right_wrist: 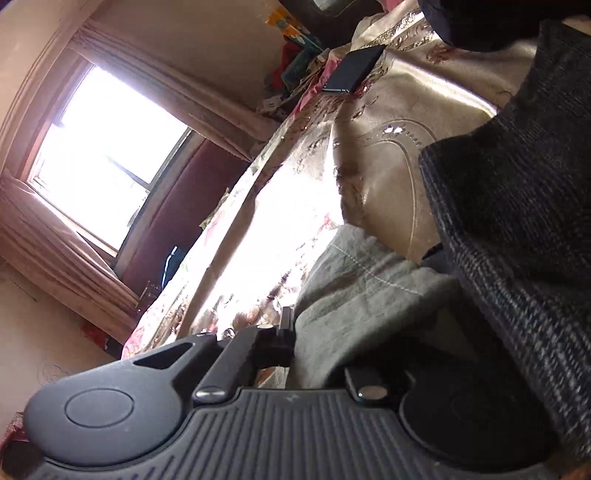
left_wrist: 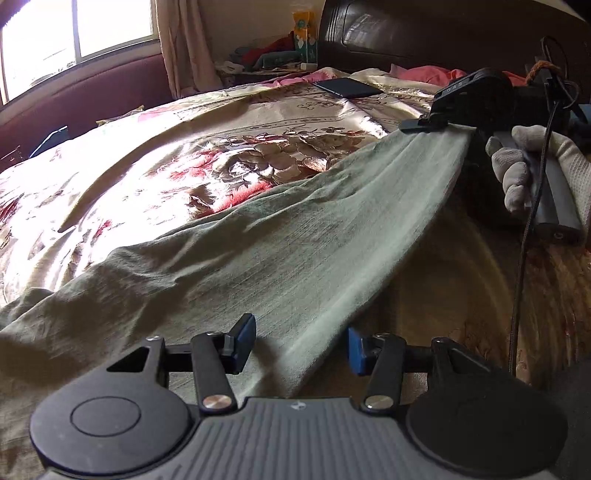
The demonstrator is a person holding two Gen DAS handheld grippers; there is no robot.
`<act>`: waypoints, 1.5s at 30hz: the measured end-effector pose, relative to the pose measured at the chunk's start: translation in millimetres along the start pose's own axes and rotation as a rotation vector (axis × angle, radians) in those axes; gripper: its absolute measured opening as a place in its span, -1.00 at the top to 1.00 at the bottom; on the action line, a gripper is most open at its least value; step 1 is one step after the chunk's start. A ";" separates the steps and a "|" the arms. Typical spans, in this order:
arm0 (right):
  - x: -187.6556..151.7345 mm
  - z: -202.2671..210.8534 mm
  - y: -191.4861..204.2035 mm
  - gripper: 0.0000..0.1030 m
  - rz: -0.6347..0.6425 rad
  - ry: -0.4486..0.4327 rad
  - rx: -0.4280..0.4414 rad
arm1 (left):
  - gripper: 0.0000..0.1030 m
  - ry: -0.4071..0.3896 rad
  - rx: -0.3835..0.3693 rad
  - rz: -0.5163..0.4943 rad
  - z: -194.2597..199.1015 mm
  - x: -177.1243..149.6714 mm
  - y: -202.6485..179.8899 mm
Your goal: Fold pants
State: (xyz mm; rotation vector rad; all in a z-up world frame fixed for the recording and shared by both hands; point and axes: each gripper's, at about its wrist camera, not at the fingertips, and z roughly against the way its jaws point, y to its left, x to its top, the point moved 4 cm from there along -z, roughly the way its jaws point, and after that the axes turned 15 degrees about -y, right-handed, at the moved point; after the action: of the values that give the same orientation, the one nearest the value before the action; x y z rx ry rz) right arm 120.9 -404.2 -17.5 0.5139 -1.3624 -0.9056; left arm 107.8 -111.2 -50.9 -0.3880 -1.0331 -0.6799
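One pair of grey-green pants (left_wrist: 229, 258) on the bed (left_wrist: 184, 155), spread over the floral satin cover, running from my left gripper (left_wrist: 301, 345) at 6 o'clock up to my right gripper (left_wrist: 436, 123) at 2 o'clock in the left wrist view.

Left jaws released, roughly half apart, two blue pads (left_wrist: 245, 341) visible. The long hemmed edge of the pants passes between them, cloth lying under and between the pads; not pinched as far as I can see.

Right jaws clenched on the pants: in the left wrist view the far end of the cloth is nipped at the tip and lifted off the bed, fabric stretched taut toward it. In the right wrist view the right gripper (right_wrist: 290, 341) has crumpled cloth with a stitched seam (right_wrist: 354, 295) bunched right at the closed jaws, at 6 o'clock. A dark knitted sleeve (right_wrist: 517, 221) fills 3 o'clock there.

One gloved hand (left_wrist: 532, 170), white glove, grips the right handle at 3 o'clock in the left view, a black cable (left_wrist: 521, 258) hanging beside it.

Counts: one pants, two grippers, one dark flat phone-like slab (left_wrist: 347, 88) at 1 o'clock on the bed, one window (left_wrist: 74, 37) at 11 o'clock, one dark headboard (left_wrist: 424, 33) at 1 o'clock.
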 end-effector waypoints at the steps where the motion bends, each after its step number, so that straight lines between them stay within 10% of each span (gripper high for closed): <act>1: 7.3 12.3 8.3 0.93 0.011 -0.025 0.024 | -0.22 -0.014 -0.001 -0.003 3.6 2.5 -1.4; 5: 25.1 64.5 19.1 0.93 0.100 -0.171 0.029 | -0.33 -0.049 -0.025 -0.017 10.5 5.0 -12.2; 8: 16.6 28.9 -25.6 0.93 0.111 -0.037 -0.196 | -0.37 0.016 -0.048 -0.035 -7.6 -7.0 -22.6; 15: 21.9 59.0 -24.3 0.88 0.260 -0.045 -0.255 | -0.38 0.029 -0.039 -0.051 10.1 -11.1 -12.6; 20: 21.6 121.2 1.7 0.44 0.536 -0.156 -0.355 | -0.38 -0.016 -0.026 -0.046 42.3 -4.7 14.5; 23: 3.0 124.4 41.2 0.44 0.629 -0.102 -0.192 | -0.40 -0.052 0.008 -0.087 53.5 2.9 40.5; 31: -144.6 -22.2 140.8 0.44 0.746 0.471 0.382 | -0.47 -0.091 0.209 -0.094 44.7 7.0 143.3; 37: -256.0 -82.0 169.3 0.39 0.722 0.744 0.472 | -0.54 -0.002 0.378 -0.103 24.9 -39.5 200.8; 45: -286.1 -99.4 194.3 0.37 0.775 0.820 0.579 | -0.66 -0.122 0.494 -0.007 51.6 -55.1 227.1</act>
State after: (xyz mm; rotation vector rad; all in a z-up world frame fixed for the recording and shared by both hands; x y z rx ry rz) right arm 277.4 -82.5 -57.4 0.6242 -0.8946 0.3478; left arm 209.7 104.4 -71.4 0.0055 -1.2763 -0.3898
